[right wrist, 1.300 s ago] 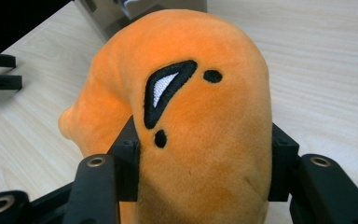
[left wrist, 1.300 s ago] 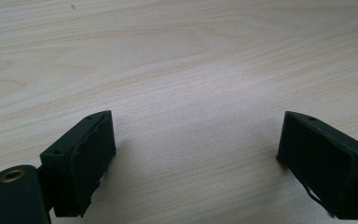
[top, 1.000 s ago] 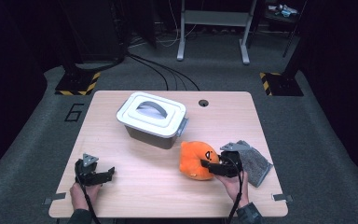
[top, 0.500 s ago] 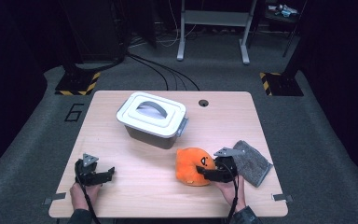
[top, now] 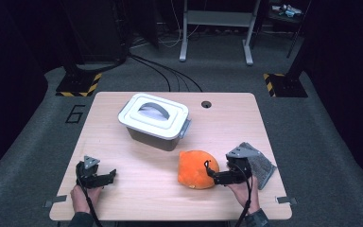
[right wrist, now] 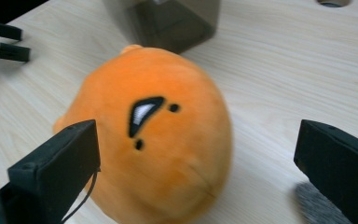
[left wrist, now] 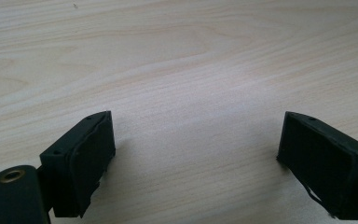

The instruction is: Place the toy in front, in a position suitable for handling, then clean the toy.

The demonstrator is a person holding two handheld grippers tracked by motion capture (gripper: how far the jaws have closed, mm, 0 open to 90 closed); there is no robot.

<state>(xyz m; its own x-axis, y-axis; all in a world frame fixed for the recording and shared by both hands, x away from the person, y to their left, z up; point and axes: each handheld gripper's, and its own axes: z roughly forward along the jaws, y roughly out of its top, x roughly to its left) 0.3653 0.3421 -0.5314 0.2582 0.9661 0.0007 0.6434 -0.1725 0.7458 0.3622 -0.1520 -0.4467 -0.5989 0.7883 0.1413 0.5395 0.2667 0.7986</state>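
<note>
orange plush (top: 194,169) on the pale wood surface (top: 227,120), near the front edge, right of centre, lying free. right tongs (top: 211,171) just beside its right flank, jaws having just been opening, now spread wide; in the right gripper view plush (right wrist: 154,135) between the two black jaws, the left jaw close against its side, the right jaw well apart from it, no pad pressing in. embroidered black-and-white mark facing that camera. right hand (top: 244,189) behind the tongs at the front edge.

grey cloth (top: 261,163) flat on the surface just right of the right tongs, partly under the gripper's body.

white-lidded grey box (top: 154,120) behind the plush, nearer the middle, set askew, lid on, handle lying flat on top; near the plush but not touching.

left tongs (top: 112,174) at the front left, well apart from plush and box, low over bare wood. in the left gripper view left tongs (left wrist: 196,158) wide open, only wood grain between the jaws. left hand (top: 82,197) gripping the body at the front edge.

round hole (top: 206,104) in the surface near the back edge.
</note>
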